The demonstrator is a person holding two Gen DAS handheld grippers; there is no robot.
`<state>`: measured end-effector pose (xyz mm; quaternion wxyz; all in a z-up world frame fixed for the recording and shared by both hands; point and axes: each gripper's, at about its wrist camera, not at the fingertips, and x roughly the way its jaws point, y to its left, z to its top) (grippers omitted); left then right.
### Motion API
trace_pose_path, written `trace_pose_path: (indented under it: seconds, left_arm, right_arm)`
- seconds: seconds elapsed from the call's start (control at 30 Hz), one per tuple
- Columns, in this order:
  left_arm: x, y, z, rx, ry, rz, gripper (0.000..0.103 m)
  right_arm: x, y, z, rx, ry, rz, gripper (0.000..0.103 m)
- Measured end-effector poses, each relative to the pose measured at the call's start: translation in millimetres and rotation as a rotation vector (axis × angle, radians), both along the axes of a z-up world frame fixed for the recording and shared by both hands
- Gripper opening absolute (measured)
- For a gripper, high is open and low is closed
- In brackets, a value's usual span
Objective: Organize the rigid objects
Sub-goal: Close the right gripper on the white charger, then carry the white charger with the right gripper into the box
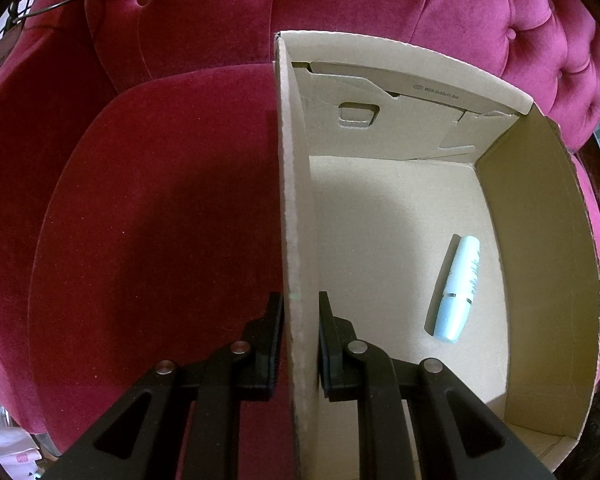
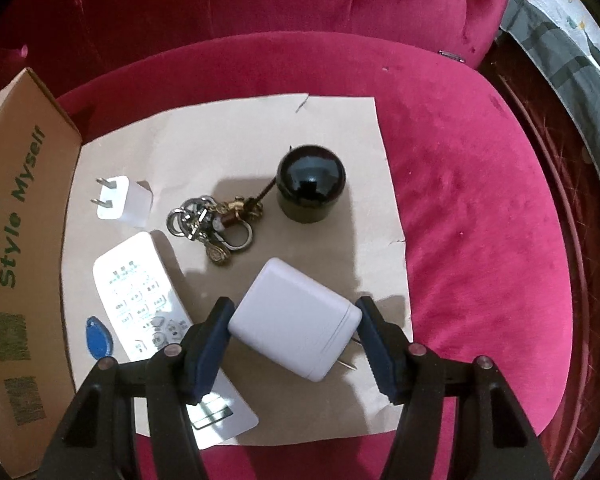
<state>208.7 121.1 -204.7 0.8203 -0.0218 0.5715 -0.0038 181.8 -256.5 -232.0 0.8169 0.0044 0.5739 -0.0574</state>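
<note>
My left gripper is shut on the left wall of an open cardboard box, one finger outside it and one inside. On the box floor lies a pale blue and white tube. In the right wrist view my right gripper holds a large white charger by two opposite corners, its prongs pointing toward the right finger. Both blue pads touch it. Beneath is a brown paper sheet with a small white plug adapter, a key bunch, a black round-topped object, a white remote and a blue key fob.
Everything rests on red velvet chair cushions with a tufted backrest behind. The printed side of the cardboard box stands along the left edge of the paper. A patterned cloth lies off the chair at the far right.
</note>
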Motion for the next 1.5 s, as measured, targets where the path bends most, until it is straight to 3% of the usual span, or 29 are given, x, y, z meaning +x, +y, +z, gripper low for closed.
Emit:
trace_pose_path:
  seconds: [0.9,1.5]
  left_arm:
    - [2.7,-4.2,0.2,0.005,0.011,-0.005,0.016]
    - [5.8,-5.3,0.3,0.003,0.021,-0.003,0.017]
  right_arm:
    - [-1.9,57.3,83.5,0.004,-0.083,0.104,0.066]
    - [-1.6,147.4,117.8,0.033,-0.085,0.267,0.066]
